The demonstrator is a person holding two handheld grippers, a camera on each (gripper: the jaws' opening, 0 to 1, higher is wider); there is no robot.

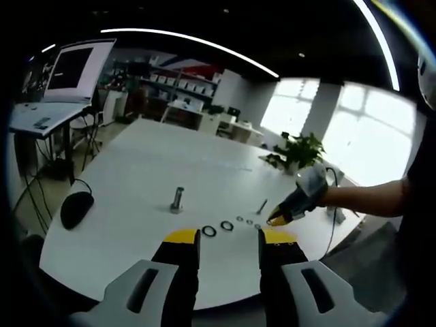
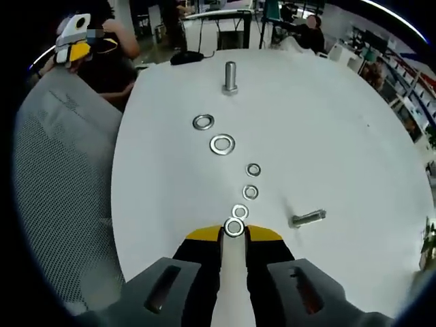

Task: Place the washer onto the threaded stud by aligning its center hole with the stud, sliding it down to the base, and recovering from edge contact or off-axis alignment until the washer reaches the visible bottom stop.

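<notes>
While the left gripper view looks across the whole white counter from its near edge, the right gripper view looks down along a row of washers. In that right view the right gripper has its jaws clenched on a small washer at the lower centre, just at the yellow tips, low over the counter. Another washer lies just beyond it, then two small ones and, then a large washer and a second one up the frame. At the top centre the threaded stud stands upright on its head, well apart from the held washer. A loose bolt lies on its side at the lower right. A grey mesh chair stands beside the counter's left edge.

In the left gripper view the left gripper hangs at the bottom with its jaws released and nothing between them. From the right of the frame the right gripper comes in on a person's arm, its yellow tip down by the washer row. A black mouse rests at the counter's left edge, and a potted plant stands at its far right. Wide bare counter lies around and beyond the stud.
</notes>
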